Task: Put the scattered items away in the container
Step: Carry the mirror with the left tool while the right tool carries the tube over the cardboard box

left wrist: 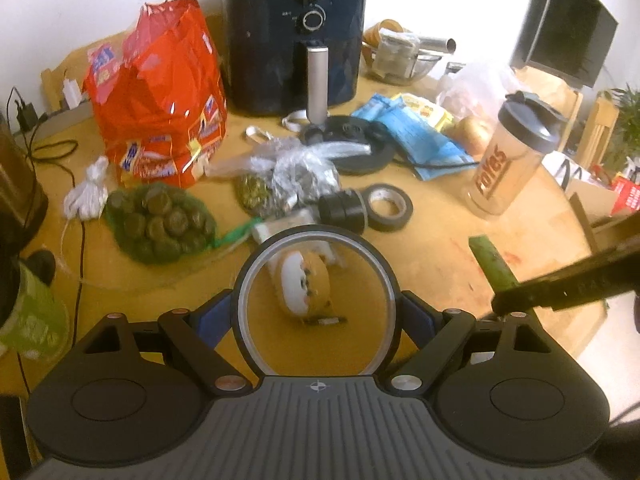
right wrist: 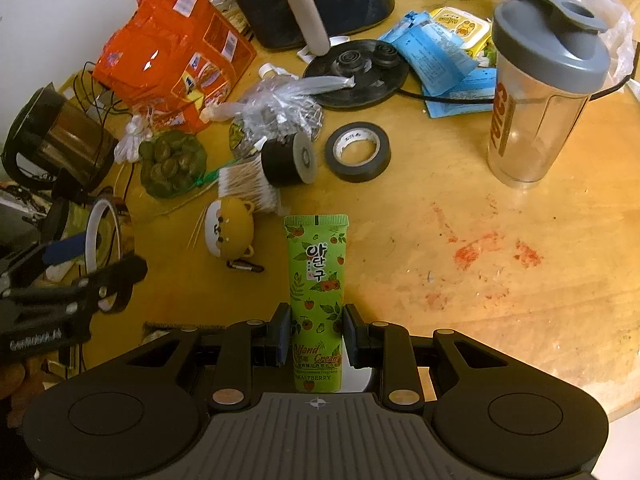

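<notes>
Right now I am carrying two pieces at once, mid-way through the pick-up step. My right gripper (right wrist: 316, 336) is clamping a green printed hand-cream tube (right wrist: 317, 280), held above the front edge of the round wooden table (right wrist: 500, 240). My left gripper (left wrist: 318, 316) is pinching a clear round ring with a dark rim (left wrist: 316, 300) over the yellow bear-face pouch (left wrist: 304, 284). I cannot pick out the container for certain; next I am judging both loads need carrying to it. The tube is reading "Hand Cream" and "RASPBERRY", with Korean lettering above.
</notes>
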A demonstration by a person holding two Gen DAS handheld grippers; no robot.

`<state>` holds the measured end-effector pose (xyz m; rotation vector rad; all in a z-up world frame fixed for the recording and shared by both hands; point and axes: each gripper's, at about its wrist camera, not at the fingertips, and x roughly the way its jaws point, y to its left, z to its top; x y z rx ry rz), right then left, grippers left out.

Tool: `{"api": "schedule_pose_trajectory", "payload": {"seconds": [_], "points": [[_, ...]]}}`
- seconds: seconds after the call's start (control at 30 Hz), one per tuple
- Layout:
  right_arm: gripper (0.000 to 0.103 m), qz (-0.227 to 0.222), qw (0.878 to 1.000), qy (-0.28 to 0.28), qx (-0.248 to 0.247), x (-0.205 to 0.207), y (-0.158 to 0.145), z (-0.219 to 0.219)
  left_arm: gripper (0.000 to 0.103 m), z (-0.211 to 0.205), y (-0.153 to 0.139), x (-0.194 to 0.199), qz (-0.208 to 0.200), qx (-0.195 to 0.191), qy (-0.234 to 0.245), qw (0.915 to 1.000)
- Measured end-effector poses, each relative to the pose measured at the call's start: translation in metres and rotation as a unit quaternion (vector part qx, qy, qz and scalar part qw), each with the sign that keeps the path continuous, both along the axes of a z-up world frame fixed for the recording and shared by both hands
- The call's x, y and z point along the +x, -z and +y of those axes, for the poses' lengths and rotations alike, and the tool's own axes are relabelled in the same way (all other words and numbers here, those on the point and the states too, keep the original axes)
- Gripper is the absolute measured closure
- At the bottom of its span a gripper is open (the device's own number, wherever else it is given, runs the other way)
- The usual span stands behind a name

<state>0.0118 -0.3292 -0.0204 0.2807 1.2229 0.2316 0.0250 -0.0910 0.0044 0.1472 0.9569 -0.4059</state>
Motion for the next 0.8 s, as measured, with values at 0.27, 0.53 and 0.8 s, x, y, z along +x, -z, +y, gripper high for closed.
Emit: {"api": "schedule_pose_trajectory", "payload": {"seconds": [0.27, 0.53, 0.8], "points": [[0.073, 0.008, 1.000, -0.014, -0.002, -0.009, 0.001, 0.005, 0.016, 0.004, 0.002, -0.024, 0.020, -0.005, -0.011, 0.9997], [0.073, 0.015, 1.000, -0.024, -0.004, -0.016, 0.005, 0.011, 0.016, 0.003, 0.014, -0.051, 0.046, -0.003, -0.011, 0.9989], [0.073, 0.024, 0.999, -0.026, -0.005, -0.023, 0.011, 0.013, 0.016, -0.001, 0.023, -0.076, 0.056, 0.009, 0.010, 0.9984]]}}
